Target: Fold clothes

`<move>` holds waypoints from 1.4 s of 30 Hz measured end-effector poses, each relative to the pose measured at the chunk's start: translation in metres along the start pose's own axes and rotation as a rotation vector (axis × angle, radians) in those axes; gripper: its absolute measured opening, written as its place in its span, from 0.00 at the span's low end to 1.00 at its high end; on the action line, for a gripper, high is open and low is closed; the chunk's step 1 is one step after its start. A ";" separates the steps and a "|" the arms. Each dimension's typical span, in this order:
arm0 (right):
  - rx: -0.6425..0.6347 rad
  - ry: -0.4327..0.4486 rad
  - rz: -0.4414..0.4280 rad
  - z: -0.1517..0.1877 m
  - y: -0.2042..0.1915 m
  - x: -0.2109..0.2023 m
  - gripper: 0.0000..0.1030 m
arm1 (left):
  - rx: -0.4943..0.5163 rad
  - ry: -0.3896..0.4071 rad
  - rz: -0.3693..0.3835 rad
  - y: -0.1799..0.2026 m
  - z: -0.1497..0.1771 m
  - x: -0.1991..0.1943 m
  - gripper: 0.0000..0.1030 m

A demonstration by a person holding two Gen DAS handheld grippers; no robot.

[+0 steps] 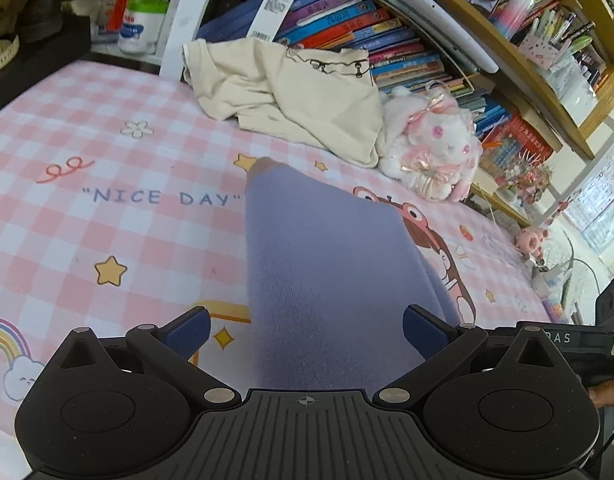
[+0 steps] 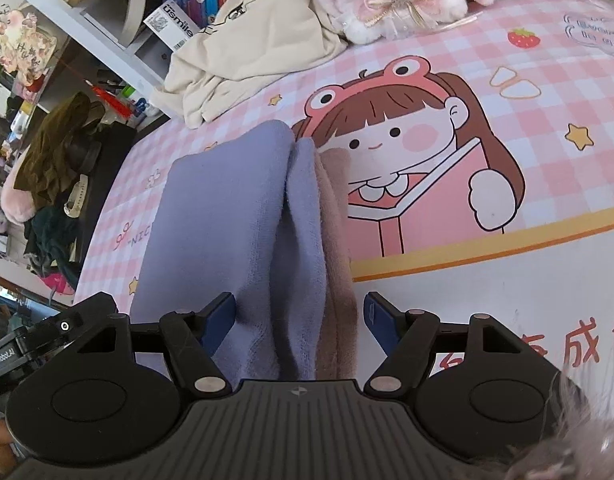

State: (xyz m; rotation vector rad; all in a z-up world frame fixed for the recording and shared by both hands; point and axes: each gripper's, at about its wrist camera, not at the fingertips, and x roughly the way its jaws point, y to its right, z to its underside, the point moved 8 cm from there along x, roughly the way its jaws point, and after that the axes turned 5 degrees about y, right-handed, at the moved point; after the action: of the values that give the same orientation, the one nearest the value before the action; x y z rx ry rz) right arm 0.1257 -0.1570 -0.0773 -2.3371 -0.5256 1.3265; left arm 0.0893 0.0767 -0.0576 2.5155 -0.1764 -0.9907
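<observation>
A folded lilac garment [image 1: 319, 260] lies in a long strip on the pink checked mat [image 1: 107, 220]. My left gripper [image 1: 307, 328] hovers over its near end, open, with the blue pads standing clear on either side. In the right wrist view the same lilac garment [image 2: 219, 216] shows two folds side by side, with a taupe layer [image 2: 335, 208] along its right edge. My right gripper [image 2: 299, 316] straddles those folds, open; its left pad overlaps the cloth and its right pad stands just off the taupe edge.
A crumpled cream garment [image 1: 291, 96] lies at the mat's far side beside a white and pink plush rabbit [image 1: 435, 140]. Behind them leans a row of books [image 1: 387, 32]. A dark pile of clothes [image 2: 55, 152] sits off the mat's edge.
</observation>
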 end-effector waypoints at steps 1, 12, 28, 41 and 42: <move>0.001 -0.001 0.000 0.000 0.000 0.001 0.68 | -0.008 -0.006 0.006 -0.001 0.001 0.002 1.00; -0.024 -0.026 0.010 0.001 -0.003 0.014 0.59 | -0.046 -0.054 0.027 -0.003 0.010 0.024 0.99; -0.008 -0.054 -0.023 0.005 -0.002 0.021 0.55 | -0.059 -0.042 0.074 -0.009 0.010 0.020 0.95; -0.035 -0.049 -0.044 0.001 -0.008 0.020 0.40 | -0.177 -0.081 0.119 -0.023 0.019 0.033 0.69; -0.081 -0.020 -0.035 0.000 -0.015 0.016 0.35 | -0.182 -0.085 0.119 -0.022 0.020 0.034 0.66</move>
State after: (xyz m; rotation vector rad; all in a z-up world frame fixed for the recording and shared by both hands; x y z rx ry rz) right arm 0.1314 -0.1360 -0.0812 -2.3705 -0.6349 1.3370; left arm 0.1000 0.0806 -0.1013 2.2727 -0.2472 -1.0182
